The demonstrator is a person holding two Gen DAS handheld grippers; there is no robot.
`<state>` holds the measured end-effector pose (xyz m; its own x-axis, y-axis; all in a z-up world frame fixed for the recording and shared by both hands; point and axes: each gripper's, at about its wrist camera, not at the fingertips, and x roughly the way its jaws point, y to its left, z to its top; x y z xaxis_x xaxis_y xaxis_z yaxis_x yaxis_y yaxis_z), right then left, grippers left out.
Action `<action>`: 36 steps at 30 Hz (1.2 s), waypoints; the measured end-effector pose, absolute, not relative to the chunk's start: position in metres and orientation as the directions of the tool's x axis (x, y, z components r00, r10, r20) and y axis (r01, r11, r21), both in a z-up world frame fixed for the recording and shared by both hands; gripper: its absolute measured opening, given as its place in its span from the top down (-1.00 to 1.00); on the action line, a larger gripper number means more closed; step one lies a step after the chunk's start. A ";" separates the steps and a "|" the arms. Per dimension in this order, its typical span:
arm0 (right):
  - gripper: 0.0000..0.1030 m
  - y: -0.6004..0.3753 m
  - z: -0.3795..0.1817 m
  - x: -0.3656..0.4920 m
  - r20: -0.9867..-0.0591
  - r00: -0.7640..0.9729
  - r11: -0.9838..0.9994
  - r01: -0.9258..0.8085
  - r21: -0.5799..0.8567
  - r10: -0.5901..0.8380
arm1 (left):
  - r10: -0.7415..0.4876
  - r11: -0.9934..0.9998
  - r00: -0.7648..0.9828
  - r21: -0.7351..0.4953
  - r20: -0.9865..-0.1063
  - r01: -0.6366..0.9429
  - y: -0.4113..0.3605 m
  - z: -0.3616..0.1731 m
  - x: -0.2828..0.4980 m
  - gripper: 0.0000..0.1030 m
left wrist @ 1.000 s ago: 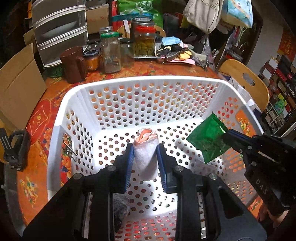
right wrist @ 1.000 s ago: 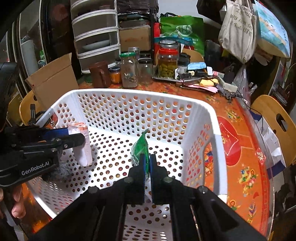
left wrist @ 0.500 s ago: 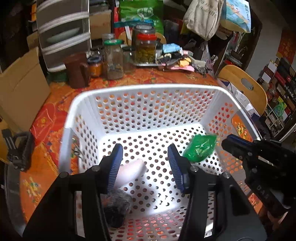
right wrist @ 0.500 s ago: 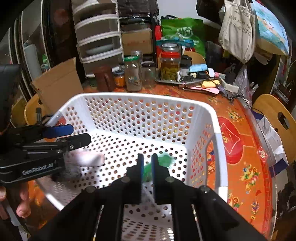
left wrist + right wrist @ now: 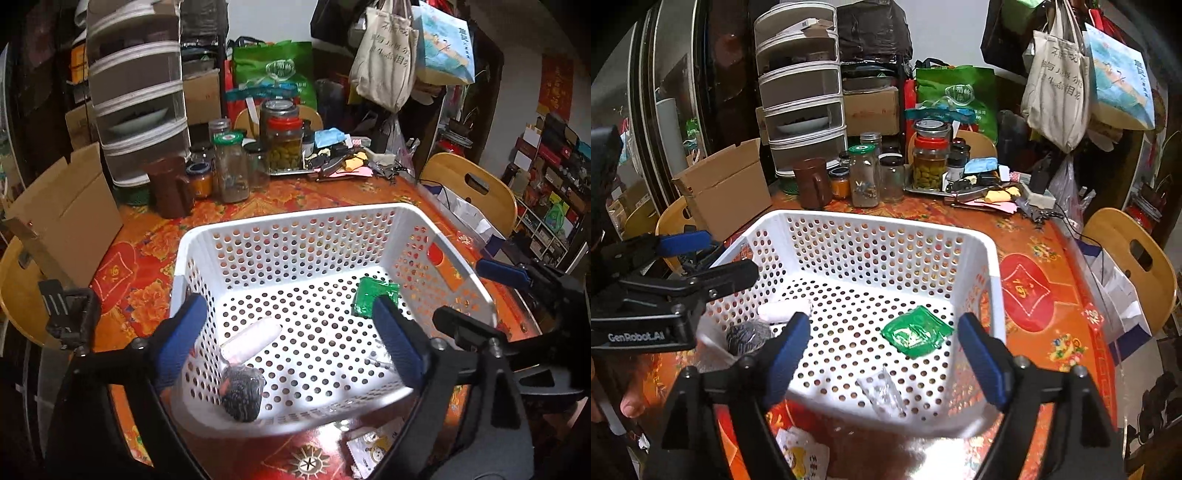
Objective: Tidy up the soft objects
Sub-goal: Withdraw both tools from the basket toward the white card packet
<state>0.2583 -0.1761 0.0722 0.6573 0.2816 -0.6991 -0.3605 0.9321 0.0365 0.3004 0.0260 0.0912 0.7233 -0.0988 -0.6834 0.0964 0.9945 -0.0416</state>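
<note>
A white perforated plastic basket (image 5: 288, 229) stands on the table and holds the soft things. A pale pink-white rolled cloth (image 5: 251, 341) lies on its side on the basket floor near the left wall, and a dark grey mesh scrubber ball (image 5: 242, 393) rests just beside it in the near left corner. A flat, shiny green foil packet (image 5: 916, 332) lies well apart from them toward the right wall, and a small crumpled clear plastic wrapper (image 5: 882, 395) sits against the near wall.

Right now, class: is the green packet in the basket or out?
In: the green packet lies flat on the basket floor.
</note>
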 end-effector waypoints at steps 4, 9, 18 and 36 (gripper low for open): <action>-0.85 -0.182 0.075 0.244 -0.691 0.668 0.934 -0.355 0.032 0.277 | -0.105 0.993 0.736 -0.036 -0.668 0.108 0.020 0.097 0.282 -1.00; -0.89 -0.192 0.077 0.231 -0.682 0.679 0.940 -0.340 0.037 0.273 | -0.101 0.994 0.755 -0.031 -0.648 0.107 0.016 0.103 0.255 -1.00; -0.90 -0.216 0.082 0.193 -0.643 0.712 0.944 -0.326 0.054 0.283 | -0.071 0.997 0.783 -0.019 -0.618 0.076 0.025 0.100 0.196 -1.00; -0.90 -0.227 0.017 0.097 -0.639 0.681 0.924 -0.355 0.139 0.358 | -0.079 0.996 0.746 -0.080 -0.662 0.035 0.034 0.016 0.118 -1.00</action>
